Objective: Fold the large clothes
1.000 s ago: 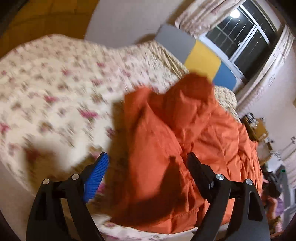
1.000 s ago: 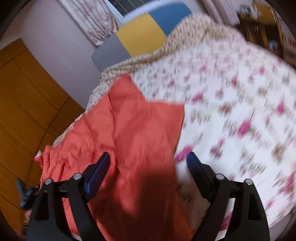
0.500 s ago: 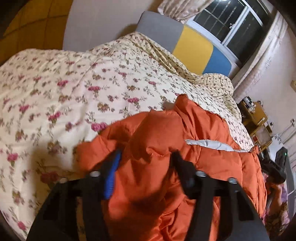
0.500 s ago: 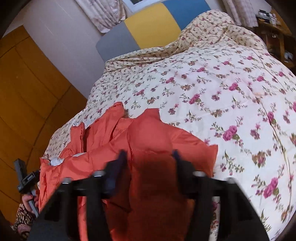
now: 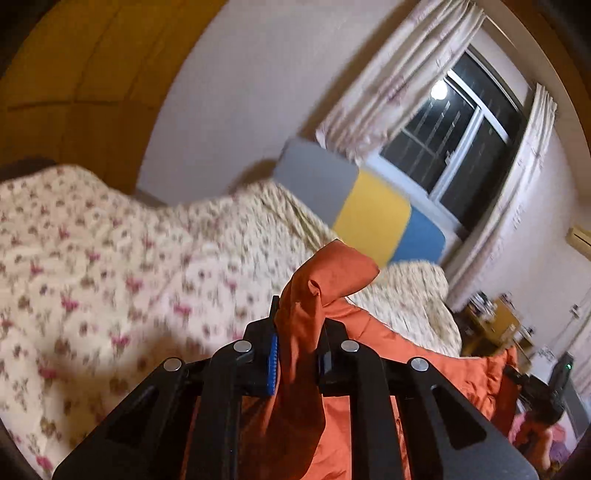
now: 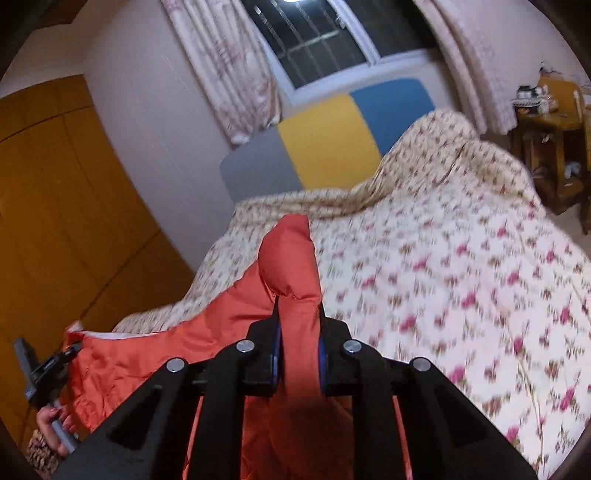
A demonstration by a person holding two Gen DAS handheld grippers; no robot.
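A padded orange jacket (image 5: 424, 354) hangs between both grippers above a bed with a floral quilt (image 5: 110, 266). My left gripper (image 5: 297, 347) is shut on a pinched fold of the orange jacket, and the fold's tip pokes up past the fingers. In the right wrist view my right gripper (image 6: 297, 343) is shut on another fold of the jacket (image 6: 291, 254), which stands up between the pads. The cloth stretches leftward from there toward the other gripper (image 6: 44, 373), held by a hand (image 6: 55, 424) at the lower left.
The floral quilt (image 6: 461, 277) covers the whole bed. A grey, yellow and blue headboard (image 6: 332, 140) stands under a dark window (image 6: 314, 33) with curtains. A wooden wardrobe (image 6: 55, 221) is at the left, a cluttered wooden table (image 6: 546, 122) at the right.
Both grippers went from open over the flat jacket to shut on folds of it. They have lifted it off the quilt and tilted up, so the headboard and window now show.
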